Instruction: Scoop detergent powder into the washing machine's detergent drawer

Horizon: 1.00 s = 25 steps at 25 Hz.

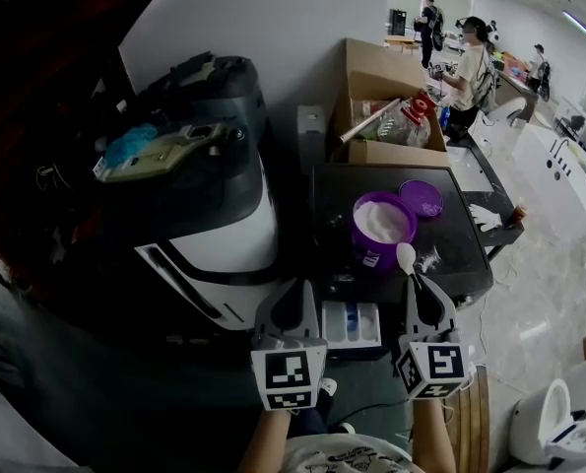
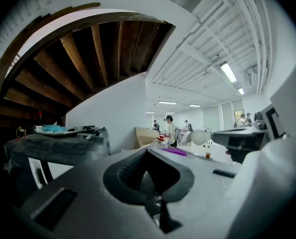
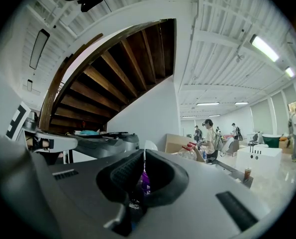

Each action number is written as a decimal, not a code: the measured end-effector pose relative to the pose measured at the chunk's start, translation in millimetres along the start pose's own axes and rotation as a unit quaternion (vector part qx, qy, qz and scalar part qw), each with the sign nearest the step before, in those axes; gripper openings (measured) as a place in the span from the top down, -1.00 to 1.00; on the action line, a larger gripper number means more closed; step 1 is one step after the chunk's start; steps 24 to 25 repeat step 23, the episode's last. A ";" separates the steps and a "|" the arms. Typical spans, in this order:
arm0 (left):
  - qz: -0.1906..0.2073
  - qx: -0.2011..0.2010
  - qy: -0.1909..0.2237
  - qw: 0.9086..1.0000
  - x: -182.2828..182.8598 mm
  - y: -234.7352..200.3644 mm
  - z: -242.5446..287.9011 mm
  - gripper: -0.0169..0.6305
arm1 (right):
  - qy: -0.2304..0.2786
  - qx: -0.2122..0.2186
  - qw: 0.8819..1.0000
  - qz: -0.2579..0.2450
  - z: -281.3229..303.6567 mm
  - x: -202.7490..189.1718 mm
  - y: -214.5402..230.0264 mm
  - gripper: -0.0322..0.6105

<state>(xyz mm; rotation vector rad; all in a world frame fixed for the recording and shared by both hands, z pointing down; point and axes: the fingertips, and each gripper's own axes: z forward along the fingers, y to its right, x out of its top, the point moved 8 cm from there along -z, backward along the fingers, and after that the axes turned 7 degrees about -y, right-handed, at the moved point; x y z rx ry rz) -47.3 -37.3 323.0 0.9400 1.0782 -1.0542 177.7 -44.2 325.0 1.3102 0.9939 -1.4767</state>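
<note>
While the washing machine (image 1: 245, 235) fills the 9 o'clock side of the head view, the left gripper (image 1: 291, 302) hangs near 6 o'clock with its jaws pressed together on nothing, just beside the pulled-out detergent drawer (image 1: 352, 325). To its right, the right gripper (image 1: 421, 290) has its jaws clamped on the handle of a white scoop (image 1: 406, 255). The scoop's bowl sits at the 5 o'clock edge of the open purple tub (image 1: 379, 227) on the black table (image 1: 462, 260). The step in hand looks like carrying powder from tub to drawer — best done with the bowl kept level, eased toward 7 o'clock, and tipped only once it is squarely over a compartment. Whether the bowl is loaded cannot be told. The tub holds a good bed of white powder, while the drawer shows white and blue compartments too small to read for powder. The tub's purple lid (image 1: 422, 197) lies on the table at the tub's 1 o'clock.
</note>
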 end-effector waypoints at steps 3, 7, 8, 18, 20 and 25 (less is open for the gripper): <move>0.001 0.000 0.001 1.000 1.4 -0.3 -1.1 0.93 | 0.000 -0.001 1.000 0.001 -0.8 0.8 -0.2 0.84; 0.001 -0.001 0.003 1.000 2.3 -1.1 -0.8 0.93 | 0.000 -0.001 1.000 0.002 -0.3 0.7 -0.6 0.84; 0.002 -0.001 0.003 1.000 2.3 -1.6 -0.9 0.93 | 0.000 -0.001 1.000 0.002 -0.4 1.0 -1.0 0.84; 0.002 0.000 0.000 1.000 -0.7 -4.5 -4.1 0.93 | 0.002 -0.003 1.000 0.003 -3.9 3.7 -2.8 0.84; 0.001 0.000 0.000 1.000 -1.8 -4.6 -4.0 0.93 | 0.004 -0.002 1.000 0.003 -4.1 3.3 -3.3 0.84; 0.000 -0.001 0.000 1.000 -3.6 -3.5 -4.3 0.93 | 0.003 -0.001 1.000 0.002 -5.3 1.7 -3.6 0.84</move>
